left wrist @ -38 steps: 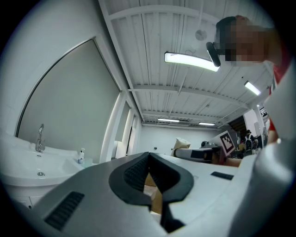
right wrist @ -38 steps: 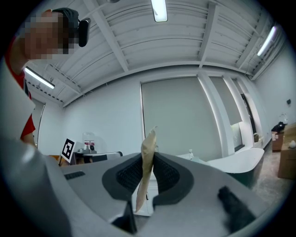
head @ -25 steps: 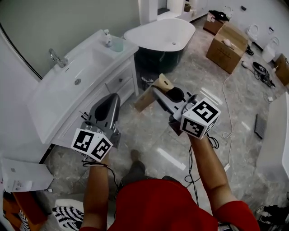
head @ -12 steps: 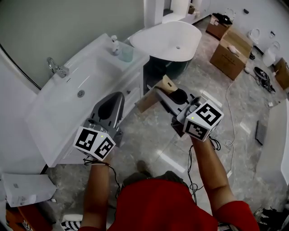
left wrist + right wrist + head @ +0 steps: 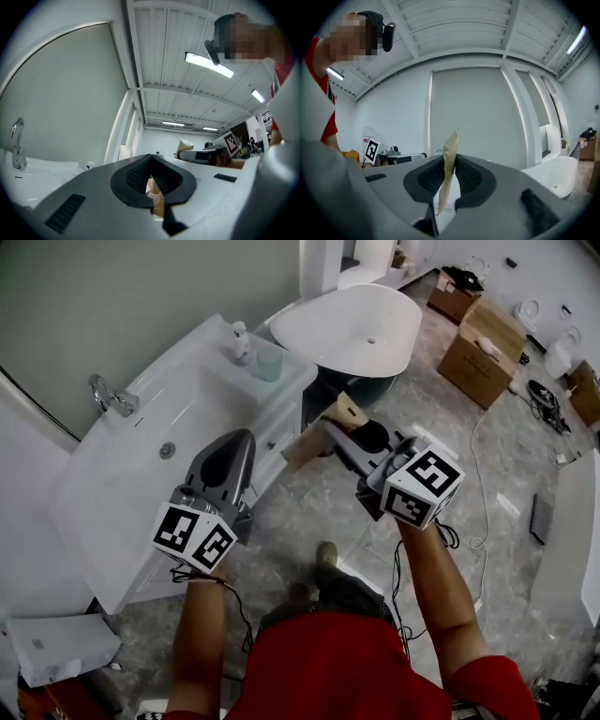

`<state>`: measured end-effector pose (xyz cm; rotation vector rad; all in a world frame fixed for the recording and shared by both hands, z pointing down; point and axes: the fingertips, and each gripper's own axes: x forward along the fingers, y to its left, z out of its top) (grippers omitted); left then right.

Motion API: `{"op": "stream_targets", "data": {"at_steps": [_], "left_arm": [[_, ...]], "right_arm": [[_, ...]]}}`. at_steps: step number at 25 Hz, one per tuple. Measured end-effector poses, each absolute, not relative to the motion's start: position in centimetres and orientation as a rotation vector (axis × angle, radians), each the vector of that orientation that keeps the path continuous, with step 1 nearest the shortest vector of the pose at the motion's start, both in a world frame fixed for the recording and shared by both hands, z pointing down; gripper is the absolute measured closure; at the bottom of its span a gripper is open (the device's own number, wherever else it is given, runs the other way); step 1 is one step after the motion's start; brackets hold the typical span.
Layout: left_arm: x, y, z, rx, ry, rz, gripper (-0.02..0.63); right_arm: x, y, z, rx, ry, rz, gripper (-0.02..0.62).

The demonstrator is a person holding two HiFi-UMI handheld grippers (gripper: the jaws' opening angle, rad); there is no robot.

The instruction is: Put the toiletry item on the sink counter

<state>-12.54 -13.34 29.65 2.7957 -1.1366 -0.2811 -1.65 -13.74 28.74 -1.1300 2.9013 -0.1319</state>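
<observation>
Noted bright, even indoor light from ceiling strip lamps (image 5: 209,64). Saw only soft, faint shadows. Logged glare streaks on glossy floor (image 5: 354,570). Recorded strong fisheye bending and dark corners in both gripper views. Found head view sharp.

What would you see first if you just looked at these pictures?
The right gripper pinching a thin tan packet, mid-picture in the head view. The left gripper beside it is shut and empty. Behind them stretch a long white sink counter at left and a white bathtub at top.
</observation>
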Motion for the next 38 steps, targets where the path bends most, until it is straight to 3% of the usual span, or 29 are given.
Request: {"op": "stream_targets", "data": {"at_steps": [23, 38], "left_arm": [[-8.6, -31.5, 31.2, 2.732, -1.299, -0.266, 0.588], [-10.3, -38.7, 33.6, 2.718, -1.337, -0.215, 0.588]], "right_arm": [[-0.6, -33.6, 29.4, -0.921, 3.015, -0.032, 0.528], [-2.0, -43.2, 31.0, -1.099, 2.942, -0.061, 0.528]]}}
